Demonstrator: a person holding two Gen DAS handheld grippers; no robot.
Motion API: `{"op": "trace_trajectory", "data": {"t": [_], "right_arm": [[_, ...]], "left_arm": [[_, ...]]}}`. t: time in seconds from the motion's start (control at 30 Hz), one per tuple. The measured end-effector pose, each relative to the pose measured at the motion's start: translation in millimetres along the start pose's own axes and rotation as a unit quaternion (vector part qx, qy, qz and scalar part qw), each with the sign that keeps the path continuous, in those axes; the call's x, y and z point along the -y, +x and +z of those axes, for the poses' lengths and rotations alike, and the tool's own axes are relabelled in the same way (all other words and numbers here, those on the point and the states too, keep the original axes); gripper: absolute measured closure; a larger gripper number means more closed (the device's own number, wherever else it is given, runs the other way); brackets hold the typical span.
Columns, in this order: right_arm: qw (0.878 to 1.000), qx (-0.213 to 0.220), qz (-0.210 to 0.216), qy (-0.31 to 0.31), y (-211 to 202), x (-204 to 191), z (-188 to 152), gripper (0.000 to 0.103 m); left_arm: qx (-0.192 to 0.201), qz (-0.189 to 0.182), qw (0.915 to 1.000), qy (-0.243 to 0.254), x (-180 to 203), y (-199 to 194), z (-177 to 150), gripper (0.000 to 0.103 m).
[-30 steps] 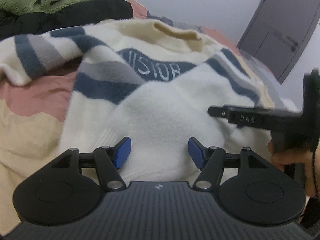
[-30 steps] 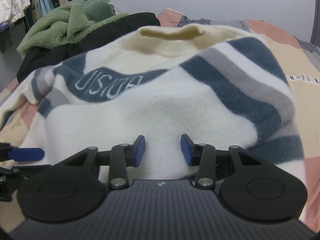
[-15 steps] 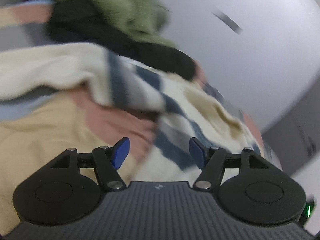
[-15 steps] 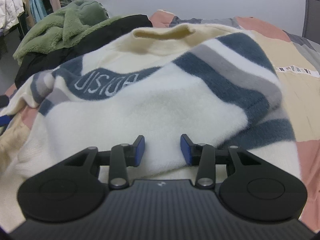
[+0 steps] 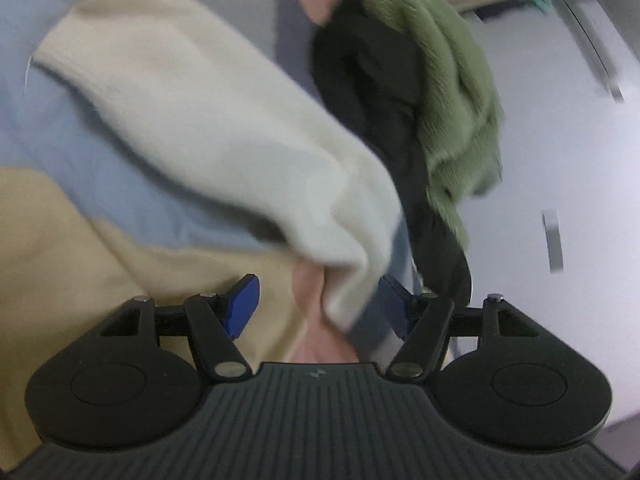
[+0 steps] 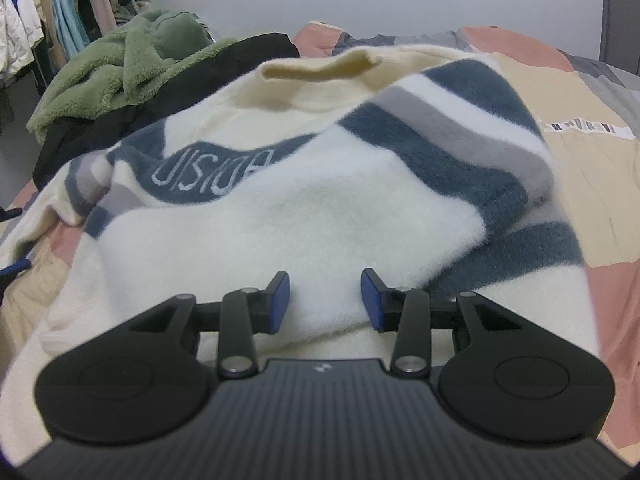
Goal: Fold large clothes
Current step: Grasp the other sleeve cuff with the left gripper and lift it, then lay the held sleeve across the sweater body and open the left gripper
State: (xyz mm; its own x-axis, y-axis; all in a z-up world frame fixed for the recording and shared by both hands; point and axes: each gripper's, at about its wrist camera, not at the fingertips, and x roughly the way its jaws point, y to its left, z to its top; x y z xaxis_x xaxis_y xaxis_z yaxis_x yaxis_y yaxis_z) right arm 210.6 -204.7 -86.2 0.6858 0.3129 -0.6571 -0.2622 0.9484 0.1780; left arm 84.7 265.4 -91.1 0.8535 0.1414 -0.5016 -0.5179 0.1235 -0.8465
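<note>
Right wrist view is showing a cream sweater (image 6: 320,208) with navy and grey stripes lying spread and rumpled across a patchwork bedspread (image 6: 580,152), its collar at the far side and one striped sleeve folded over its right half. Near its lower hem, the right gripper (image 6: 325,300) is hovering with its blue pads parted and nothing pinched between them, the cream knit lying beneath. Far left, a green fleece garment (image 6: 120,68) is sitting heaped on a black garment (image 6: 168,92), with hanging clothes (image 6: 48,16) lining the wall behind. Left wrist view, blurred and tilted, is showing a cream sleeve (image 5: 224,140) of the sweater trailing over the bedspread toward the left gripper (image 5: 318,306), whose pads are standing well apart; the sleeve's end is lying between them, unclamped.
</note>
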Motion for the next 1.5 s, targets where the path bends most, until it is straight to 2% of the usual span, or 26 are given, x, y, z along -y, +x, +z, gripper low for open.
{"op": "trace_trajectory", "data": {"t": [0.07,0.13,0.17,0.33,0.4,0.43,0.5,0.53,0.63,0.73,0.8,0.87,1.0,1.07,1.13,1.17,1.2,1.33,1.4,1.43,1.5], "right_arm": [[1.000,0.000,0.001,0.000,0.1,0.5,0.6,0.061],[1.000,-0.001,0.002,0.002,0.0,1.2,0.8,0.061],[1.000,-0.001,0.004,0.004,-0.2,1.6,1.0,0.061],[1.000,-0.003,0.009,0.015,0.7,4.1,2.3,0.061],[1.000,-0.003,0.009,0.013,1.7,3.5,2.3,0.061],[1.000,-0.003,0.009,0.012,2.1,3.4,2.5,0.061],[1.000,-0.003,0.010,0.015,1.5,4.6,2.3,0.061],[1.000,-0.003,0.011,0.016,1.2,5.1,2.3,0.061],[1.000,-0.003,0.015,0.026,1.3,6.7,2.8,0.061],[0.999,-0.002,0.019,0.041,1.7,9.7,3.4,0.062],[0.999,-0.002,0.020,0.045,1.9,11.4,4.1,0.062],[0.998,-0.003,0.023,0.053,2.0,13.6,5.5,0.062],[0.998,-0.002,0.023,0.058,1.5,15.5,8.3,0.062],[0.998,0.003,0.021,0.057,-1.6,16.5,8.6,0.062],[0.998,0.009,0.018,0.055,-7.3,17.5,8.6,0.062],[0.998,0.011,0.018,0.055,-10.5,18.4,8.9,0.062],[0.998,0.016,0.016,0.058,-15.3,20.0,9.0,0.061],[0.996,0.030,0.021,0.076,-33.4,30.7,10.4,0.060],[0.995,0.038,0.023,0.085,-43.3,36.9,10.4,0.060],[0.995,0.043,0.025,0.090,-49.1,40.6,10.2,0.060],[0.994,0.052,0.025,0.098,-59.4,46.7,9.6,0.060]], "left_arm": [[-0.001,-0.007,0.9990,-0.044,-9.0,8.7,11.8,0.032],[0.009,-0.025,0.9944,-0.102,-22.3,12.5,23.8,0.033],[0.017,-0.026,0.9928,-0.116,-26.0,12.6,29.0,0.034],[0.072,-0.006,0.9913,-0.111,-23.4,14.3,55.1,0.034],[0.102,0.025,0.9905,-0.089,-20.1,14.7,66.9,0.037],[0.110,0.033,0.9903,-0.079,-18.6,16.5,70.8,0.042],[0.121,0.051,0.9896,-0.060,-14.3,20.3,81.2,0.055],[0.127,0.066,0.9887,-0.046,-11.8,21.5,88.6,0.072],[0.135,0.110,0.9846,0.016,1.2,22.6,104.5,0.093],[0.169,0.134,0.9723,0.091,21.1,12.7,117.4,0.094],[0.175,0.130,0.9681,0.124,37.4,5.6,125.0,0.094],[0.186,0.119,0.9590,0.178,64.5,-3.4,126.3,0.094],[0.203,0.091,0.9255,0.307,139.1,-24.6,103.6,0.094],[0.207,0.068,0.9008,0.376,180.1,-36.9,81.6,0.094],[0.211,0.043,0.8690,0.446,217.1,-51.3,50.5,0.094],[0.210,0.030,0.8568,0.470,232.9,-57.5,35.6,0.094],[0.208,0.014,0.8469,0.489,248.9,-66.4,19.1,0.094],[0.191,-0.036,0.8204,0.538,300.0,-94.1,-46.4,0.094],[0.178,-0.069,0.7979,0.572,319.6,-108.4,-83.4,0.094],[0.176,-0.082,0.7817,0.593,327.6,-114.8,-106.1,0.094],[0.157,-0.106,0.7612,0.620,337.7,-122.1,-146.1,0.094]]}}
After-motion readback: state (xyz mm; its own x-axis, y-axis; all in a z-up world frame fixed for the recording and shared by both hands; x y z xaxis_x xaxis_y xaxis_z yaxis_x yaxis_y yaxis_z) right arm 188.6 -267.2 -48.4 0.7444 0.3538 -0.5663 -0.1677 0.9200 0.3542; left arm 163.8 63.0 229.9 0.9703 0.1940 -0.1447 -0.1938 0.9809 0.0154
